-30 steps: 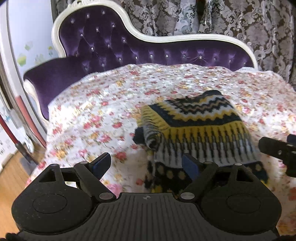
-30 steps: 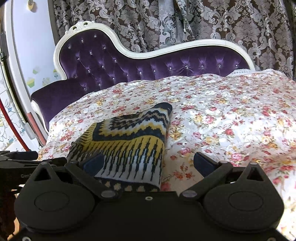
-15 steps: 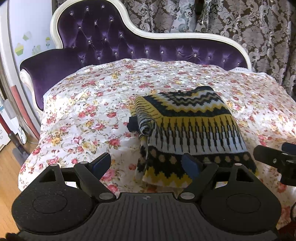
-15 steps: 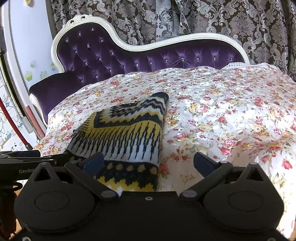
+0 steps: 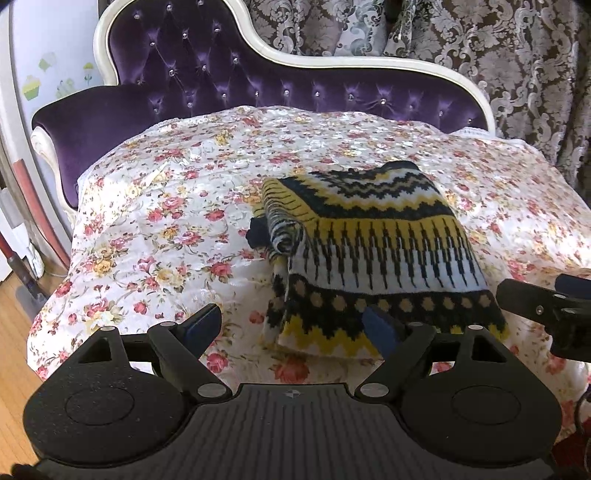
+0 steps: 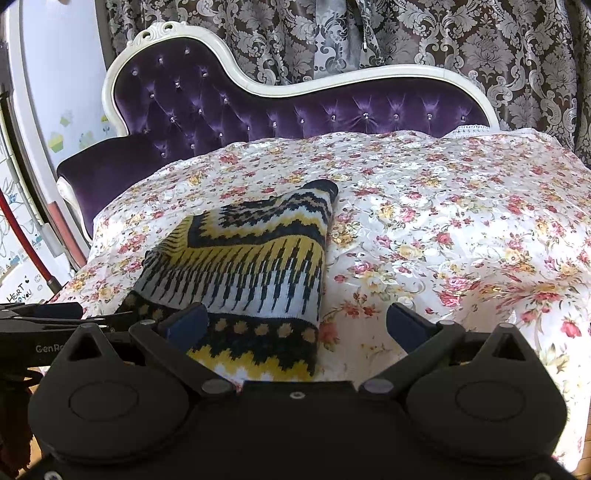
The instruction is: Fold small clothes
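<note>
A folded knit sweater with black, yellow and white zigzag bands lies on the floral bedspread; it also shows in the right wrist view. A bunched sleeve sticks out at its left side. My left gripper is open and empty, just in front of the sweater's near hem. My right gripper is open and empty, over the sweater's near right corner. The right gripper's side shows at the right edge of the left wrist view.
A purple tufted headboard with a white frame stands behind the bed, with patterned curtains behind it. Wood floor lies left of the bed. The bedspread stretches wide to the right of the sweater.
Both grippers have pulled back from the sweater toward the bed's near edge, and they stay open. The sweater lies still in its folded shape.
</note>
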`<state>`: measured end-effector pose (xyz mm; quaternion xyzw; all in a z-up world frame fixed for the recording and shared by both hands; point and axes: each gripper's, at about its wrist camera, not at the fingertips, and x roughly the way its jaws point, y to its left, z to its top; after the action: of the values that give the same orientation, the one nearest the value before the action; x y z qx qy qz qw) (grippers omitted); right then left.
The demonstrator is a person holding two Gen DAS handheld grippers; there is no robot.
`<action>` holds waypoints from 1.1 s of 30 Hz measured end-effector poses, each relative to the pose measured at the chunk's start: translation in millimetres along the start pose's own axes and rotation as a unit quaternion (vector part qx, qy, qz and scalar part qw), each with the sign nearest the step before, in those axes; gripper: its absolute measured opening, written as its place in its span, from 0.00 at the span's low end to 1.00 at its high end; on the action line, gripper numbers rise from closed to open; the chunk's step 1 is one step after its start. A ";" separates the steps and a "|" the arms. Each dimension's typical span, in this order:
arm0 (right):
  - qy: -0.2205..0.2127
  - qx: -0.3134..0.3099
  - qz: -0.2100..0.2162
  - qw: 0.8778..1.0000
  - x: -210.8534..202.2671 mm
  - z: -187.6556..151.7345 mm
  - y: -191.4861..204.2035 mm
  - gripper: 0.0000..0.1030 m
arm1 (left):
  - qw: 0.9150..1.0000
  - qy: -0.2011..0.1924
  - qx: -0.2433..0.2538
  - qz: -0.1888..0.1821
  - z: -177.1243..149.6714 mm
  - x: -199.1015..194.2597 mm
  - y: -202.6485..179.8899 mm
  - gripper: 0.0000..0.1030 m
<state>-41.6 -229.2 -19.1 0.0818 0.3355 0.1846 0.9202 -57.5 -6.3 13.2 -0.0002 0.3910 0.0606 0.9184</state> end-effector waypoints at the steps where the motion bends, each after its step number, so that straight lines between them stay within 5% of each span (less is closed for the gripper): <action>1: 0.001 0.000 0.000 1.000 0.1 -0.1 0.2 1.00 | 1.000 0.001 0.000 0.000 -0.3 0.1 -0.2 0.81; 33: 0.024 0.003 0.003 1.000 18.0 1.6 0.2 1.00 | 1.000 0.020 -0.005 -0.006 1.0 10.6 -1.4 0.81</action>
<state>-28.0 -222.0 -28.4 0.0813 0.3581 0.1880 0.9109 -49.3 -6.4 6.3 -0.0078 0.4088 0.0570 0.9108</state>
